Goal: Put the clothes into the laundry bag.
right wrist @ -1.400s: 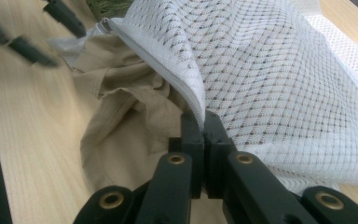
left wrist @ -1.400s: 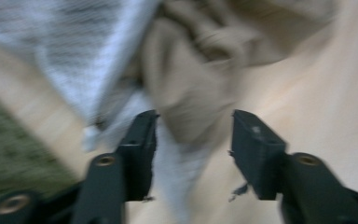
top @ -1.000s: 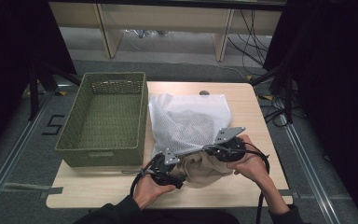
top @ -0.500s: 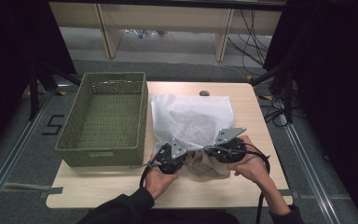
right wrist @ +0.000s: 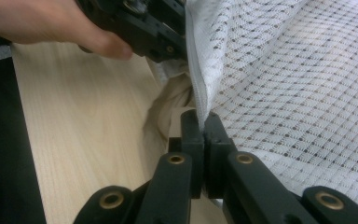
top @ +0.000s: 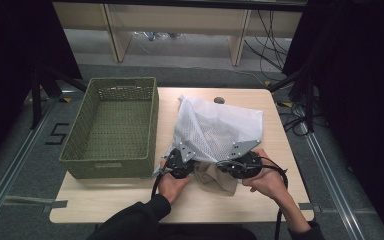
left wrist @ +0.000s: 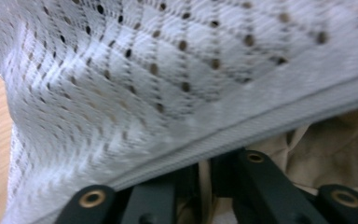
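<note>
Far left on the bench (top: 105,205) sits the green basket (top: 111,127), its long side running away from the person, nothing visible inside it. Just beside its right wall lies the white mesh bag (top: 219,129), spread across the middle of the bench with its far corner pointing toward the back edge. A beige cloth (top: 219,176) spills out from the bag's near edge, between the two hands.

Now the left gripper (top: 180,161): held low at the bag's near left corner, close to the basket's front corner. Its own camera has the bag's hem (left wrist: 242,133) crossing right over its black fingers (left wrist: 256,179), with beige cloth behind them; whether they pinch anything, I cannot tell, as the tips are hidden under the mesh.

Over to the right gripper (top: 244,163), at the bag's near right edge. Here it is plain: its fingers (right wrist: 193,135) are clenched together on the bag's seamed hem, the mesh draping off to one side. The left hand (right wrist: 42,21) and its gripper show beyond.
</note>
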`<state>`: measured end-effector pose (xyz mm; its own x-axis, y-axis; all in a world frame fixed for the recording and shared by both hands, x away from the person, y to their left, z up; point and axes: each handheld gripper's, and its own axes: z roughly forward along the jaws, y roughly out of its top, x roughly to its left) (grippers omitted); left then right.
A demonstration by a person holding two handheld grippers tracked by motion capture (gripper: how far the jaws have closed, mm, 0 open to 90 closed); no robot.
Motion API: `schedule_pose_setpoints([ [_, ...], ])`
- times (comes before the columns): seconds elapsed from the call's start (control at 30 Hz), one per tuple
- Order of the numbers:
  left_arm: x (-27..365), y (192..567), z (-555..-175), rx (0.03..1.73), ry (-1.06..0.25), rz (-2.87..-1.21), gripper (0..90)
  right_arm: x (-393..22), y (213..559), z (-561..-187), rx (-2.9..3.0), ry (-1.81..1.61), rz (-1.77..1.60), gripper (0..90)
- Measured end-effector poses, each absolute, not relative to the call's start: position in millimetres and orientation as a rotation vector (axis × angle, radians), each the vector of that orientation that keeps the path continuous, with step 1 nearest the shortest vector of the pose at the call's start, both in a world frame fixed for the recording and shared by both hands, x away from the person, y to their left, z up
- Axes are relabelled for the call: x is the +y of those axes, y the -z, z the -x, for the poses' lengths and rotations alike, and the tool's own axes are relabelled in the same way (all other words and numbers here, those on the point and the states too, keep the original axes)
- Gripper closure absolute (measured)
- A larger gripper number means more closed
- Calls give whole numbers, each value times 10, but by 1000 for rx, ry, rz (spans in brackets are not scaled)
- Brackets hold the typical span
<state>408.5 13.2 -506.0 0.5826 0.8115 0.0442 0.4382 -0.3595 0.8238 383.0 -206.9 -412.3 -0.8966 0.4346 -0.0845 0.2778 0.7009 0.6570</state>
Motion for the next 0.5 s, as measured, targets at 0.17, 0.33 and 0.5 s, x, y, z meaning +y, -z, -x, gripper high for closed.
schedule_pose_setpoints([
  [0.17,226,4927,-3903,990,-458,-2012,503,-2073,4131,-3831,2674,-976,-580,900],
  [0.33,296,4852,-3697,967,-384,-2060,295,-2060,4153,-3833,2680,-961,-606,900],
  [0.5,275,4816,-3509,914,-363,-2118,243,-2074,4157,-3849,2691,-956,-611,900],
])
